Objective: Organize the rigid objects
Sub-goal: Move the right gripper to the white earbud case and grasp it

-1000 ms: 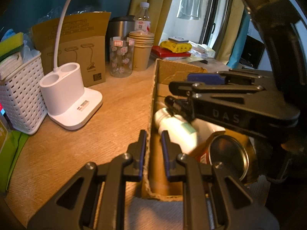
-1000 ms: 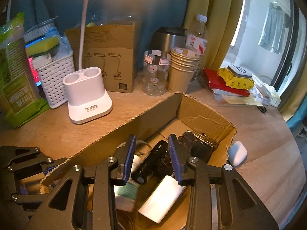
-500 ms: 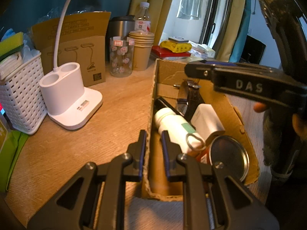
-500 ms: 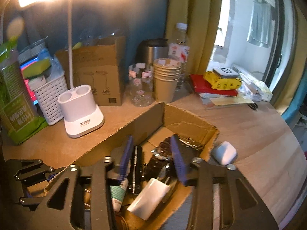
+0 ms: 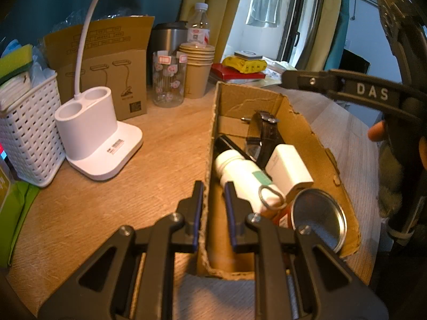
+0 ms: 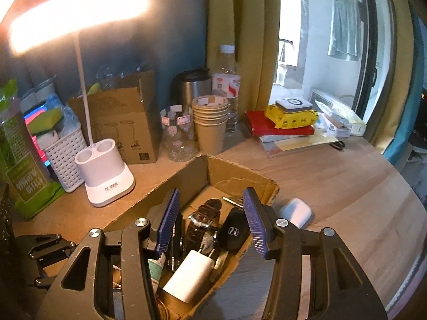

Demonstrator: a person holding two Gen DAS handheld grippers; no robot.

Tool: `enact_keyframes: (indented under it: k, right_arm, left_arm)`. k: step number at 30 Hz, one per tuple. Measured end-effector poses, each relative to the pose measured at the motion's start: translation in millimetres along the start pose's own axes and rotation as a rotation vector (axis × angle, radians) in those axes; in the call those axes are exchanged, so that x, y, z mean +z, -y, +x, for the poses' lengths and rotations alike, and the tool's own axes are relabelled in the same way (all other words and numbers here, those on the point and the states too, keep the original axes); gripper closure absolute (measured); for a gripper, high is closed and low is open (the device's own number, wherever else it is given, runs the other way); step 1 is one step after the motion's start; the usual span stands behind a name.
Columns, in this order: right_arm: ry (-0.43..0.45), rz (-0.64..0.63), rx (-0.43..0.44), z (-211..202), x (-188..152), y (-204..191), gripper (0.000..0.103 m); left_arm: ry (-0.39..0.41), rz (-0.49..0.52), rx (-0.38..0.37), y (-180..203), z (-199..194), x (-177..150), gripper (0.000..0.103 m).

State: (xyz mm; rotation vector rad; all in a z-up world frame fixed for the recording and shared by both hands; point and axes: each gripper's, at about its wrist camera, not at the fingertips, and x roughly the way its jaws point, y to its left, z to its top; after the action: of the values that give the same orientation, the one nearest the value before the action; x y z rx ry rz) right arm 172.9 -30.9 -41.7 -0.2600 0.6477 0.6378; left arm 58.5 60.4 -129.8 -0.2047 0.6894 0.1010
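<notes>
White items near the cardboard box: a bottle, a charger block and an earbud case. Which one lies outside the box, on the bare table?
The white earbud case. It lies on the table just beyond the box's right wall, while the bottle and charger block lie inside.

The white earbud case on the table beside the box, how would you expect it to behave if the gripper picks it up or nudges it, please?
The white earbud case looks smooth and rounded, so it may slip between flat pads. It probably slides rather than tips, since it lies low on the wooden table. It seems rigid and light.
</notes>
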Motion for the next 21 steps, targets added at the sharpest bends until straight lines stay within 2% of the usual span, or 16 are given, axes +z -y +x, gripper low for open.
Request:
enact_keyframes:
  k: [21]
  right_arm:
    - [0.020,0.101,-0.092,-9.1,-3.0,48.1,0.051]
  left_arm:
    - [-0.001,-0.001,0.000,-0.1,0.0,0.2,0.086]
